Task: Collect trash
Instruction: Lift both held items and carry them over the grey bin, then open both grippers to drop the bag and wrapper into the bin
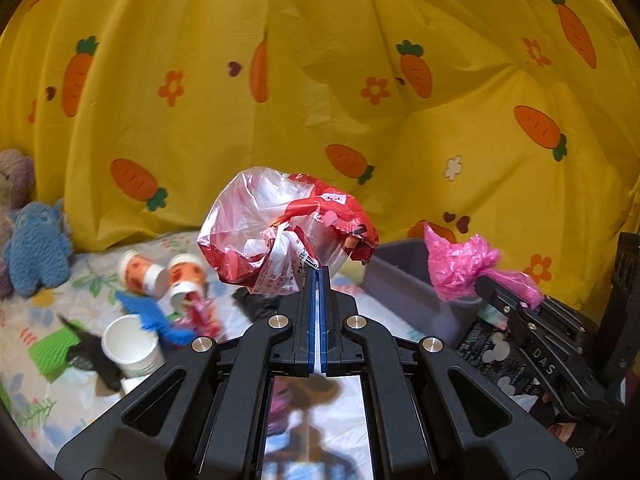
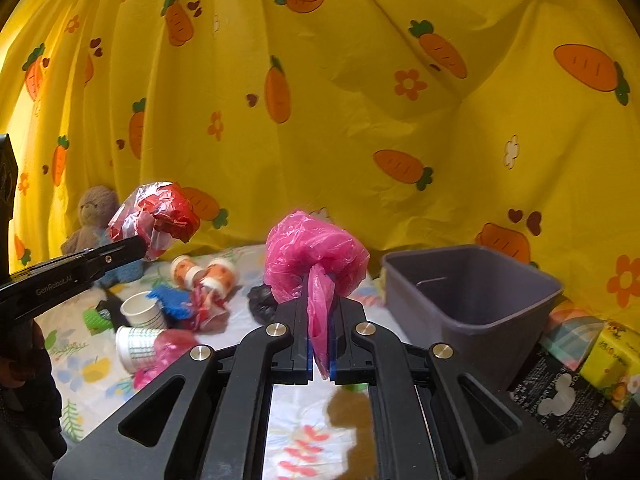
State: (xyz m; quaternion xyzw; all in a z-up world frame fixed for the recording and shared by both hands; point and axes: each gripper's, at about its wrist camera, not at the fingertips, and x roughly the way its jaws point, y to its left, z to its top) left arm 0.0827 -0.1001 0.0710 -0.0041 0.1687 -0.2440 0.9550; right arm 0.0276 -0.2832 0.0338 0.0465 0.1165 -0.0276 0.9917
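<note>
My left gripper [image 1: 319, 274] is shut on a crumpled red and clear plastic bag [image 1: 288, 228], held up above the bed; the same bag [image 2: 154, 214] shows at the left of the right wrist view. My right gripper [image 2: 320, 280] is shut on a pink plastic bag [image 2: 316, 256], whose tail hangs between the jaws; in the left wrist view this pink bag [image 1: 460, 264] is at the right. A grey bin [image 2: 472, 292] stands open just right of the pink bag. More trash lies on the floral sheet: paper cups [image 2: 142, 312], small orange bottles [image 1: 160, 276] and wrappers [image 2: 208, 304].
A yellow carrot-print curtain [image 1: 320, 80] fills the background. Plush toys, a blue one [image 1: 38, 248] and a brown bear [image 2: 94, 216], sit at the far left. A black wad [image 2: 262, 298] lies mid-bed. A black patterned cloth [image 2: 568, 400] and a yellow box [image 2: 608, 360] are right of the bin.
</note>
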